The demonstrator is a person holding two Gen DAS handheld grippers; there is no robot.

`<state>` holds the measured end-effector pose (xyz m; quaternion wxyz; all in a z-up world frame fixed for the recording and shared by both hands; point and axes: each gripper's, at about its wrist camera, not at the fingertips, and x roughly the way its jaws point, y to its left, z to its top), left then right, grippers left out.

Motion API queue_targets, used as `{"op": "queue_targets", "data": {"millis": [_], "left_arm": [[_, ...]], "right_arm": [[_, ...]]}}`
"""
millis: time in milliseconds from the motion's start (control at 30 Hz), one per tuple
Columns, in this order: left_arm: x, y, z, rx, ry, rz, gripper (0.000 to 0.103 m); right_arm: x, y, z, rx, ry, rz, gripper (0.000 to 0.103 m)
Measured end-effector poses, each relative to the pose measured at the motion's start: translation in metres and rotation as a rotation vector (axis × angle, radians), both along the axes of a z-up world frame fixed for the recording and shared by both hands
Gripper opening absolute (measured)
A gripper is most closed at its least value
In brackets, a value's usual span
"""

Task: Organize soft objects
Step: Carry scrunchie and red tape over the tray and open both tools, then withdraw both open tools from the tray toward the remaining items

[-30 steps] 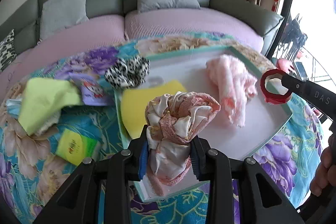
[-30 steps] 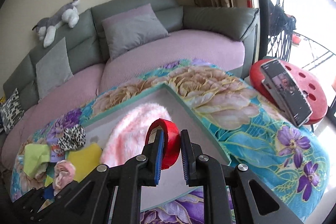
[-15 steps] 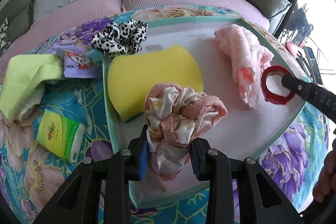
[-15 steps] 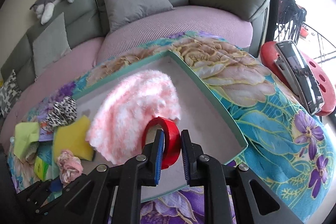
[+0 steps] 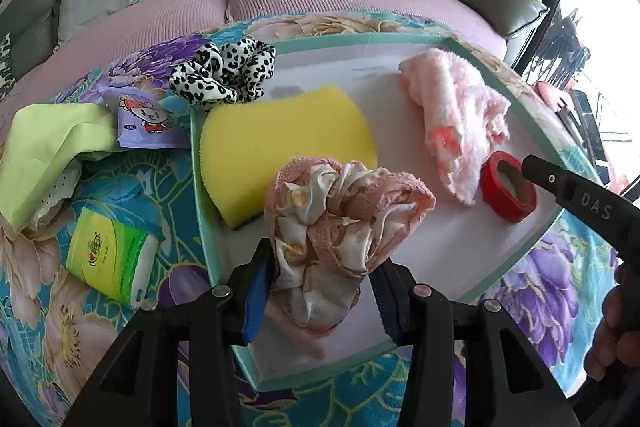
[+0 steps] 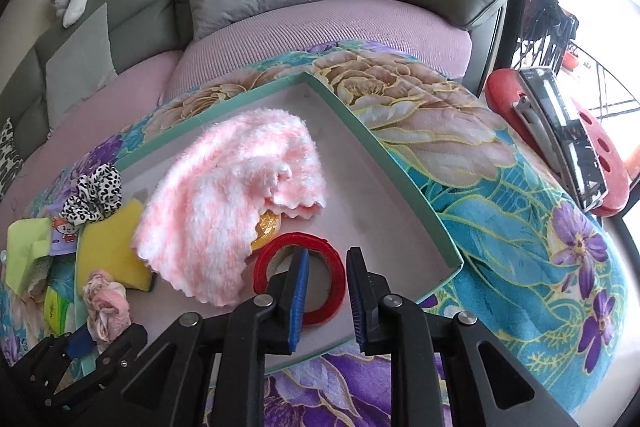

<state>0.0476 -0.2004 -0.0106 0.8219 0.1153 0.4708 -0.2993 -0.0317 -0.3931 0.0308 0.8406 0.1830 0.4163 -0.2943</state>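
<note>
Opening now, the left gripper straddles the pink scrunchie at the tray's near edge — while the right gripper, jaws also parting, has one finger inside the flat red tape ring.

The left gripper pointed steeply down, its jaws opening with the pink scrunchie between the fingers. The right gripper also tilted downward, its jaws opening astride the rim of the red tape roll. A hand gripped its handle at four o'clock.
</note>
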Motion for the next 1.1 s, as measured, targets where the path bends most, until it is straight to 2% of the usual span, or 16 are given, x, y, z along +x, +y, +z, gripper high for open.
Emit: {"op": "queue_targets", "data": {"millis": [67,133,200,267,333,367,400,633,700,767,867,967,1100], "left_arm": [[-0.001,0.001,0.003,-0.006,-0.003,-0.001,0.049],[-0.002,0.003,0.008,-0.016,-0.009,-0.005,0.049],[-0.002,0.005,0.011,-0.025,-0.007,-0.01,0.05],[-0.003,0.006,0.014,-0.029,-0.011,-0.019,0.05],[-0.005,0.006,0.016,-0.029,-0.016,-0.033,0.057],[-0.006,0.006,0.018,-0.036,-0.019,-0.039,0.07],[-0.008,0.007,0.021,-0.047,-0.026,-0.039,0.073],[-0.007,0.021,0.036,-0.092,-0.059,-0.011,0.076],[-0.001,0.032,0.041,-0.105,-0.082,0.037,0.076],[0.006,0.046,0.045,-0.117,-0.107,0.099,0.077],[0.019,0.073,0.05,-0.14,-0.144,0.219,0.094],[0.029,0.096,0.053,-0.153,-0.174,0.323,0.096],[0.044,0.132,0.056,-0.14,-0.222,0.487,0.099]], "right_arm": [[0.0,0.001,0.004,-0.013,-0.002,-0.001,0.022],[-0.001,0.003,0.009,-0.031,-0.012,-0.003,0.027],[-0.002,0.006,0.014,-0.045,-0.025,-0.004,0.043],[-0.003,0.008,0.019,-0.059,-0.041,-0.002,0.054],[-0.001,0.011,0.024,-0.072,-0.051,0.005,0.054],[-0.001,0.012,0.024,-0.077,-0.053,0.007,0.054],[-0.001,0.013,0.025,-0.081,-0.054,0.009,0.054],[0.003,0.018,0.026,-0.101,-0.046,0.021,0.06],[0.004,0.02,0.026,-0.103,-0.048,0.026,0.068],[0.005,0.022,0.026,-0.105,-0.048,0.031,0.071],[0.008,0.025,0.025,-0.104,-0.049,0.047,0.074],[0.011,0.031,0.026,-0.098,-0.065,0.069,0.082],[0.017,0.043,0.031,-0.082,-0.103,0.097,0.085]]}}
